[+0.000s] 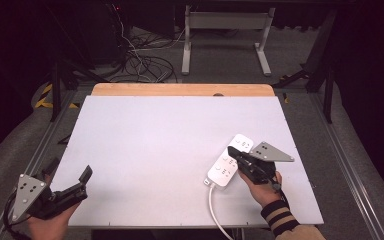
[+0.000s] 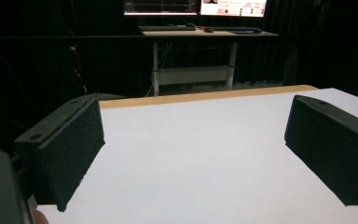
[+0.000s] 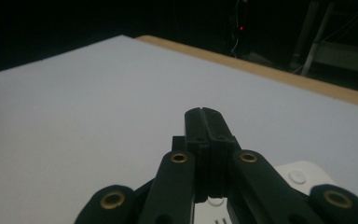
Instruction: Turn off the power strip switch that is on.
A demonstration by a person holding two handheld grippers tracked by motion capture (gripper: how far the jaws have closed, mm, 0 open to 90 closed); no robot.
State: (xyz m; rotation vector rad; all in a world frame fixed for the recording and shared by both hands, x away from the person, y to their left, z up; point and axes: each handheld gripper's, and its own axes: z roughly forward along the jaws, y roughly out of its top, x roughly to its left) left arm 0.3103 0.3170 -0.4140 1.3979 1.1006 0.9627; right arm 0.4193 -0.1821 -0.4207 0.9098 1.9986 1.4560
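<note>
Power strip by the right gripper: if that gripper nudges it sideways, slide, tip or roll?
The power strip is a flat, boxy white block lying on the smooth white table, so it would probably slide, not tip or roll. Its casing looks rigid. The white cable trailing off the near table edge looks flexible and may drag, so it could pivot about that end.

We see one white power strip point(image 1: 228, 163) — a long, flat block with rounded ends and sockets set in a row along its top face. It lies flat on the pale desk point(image 1: 155, 140), on the right side toward the near edge, turned at a slant so that its far end points up and to the right. A white cable point(image 1: 215, 210) leaves its near end and runs off the desk's front edge — the strip's middle is partly covered.
</note>
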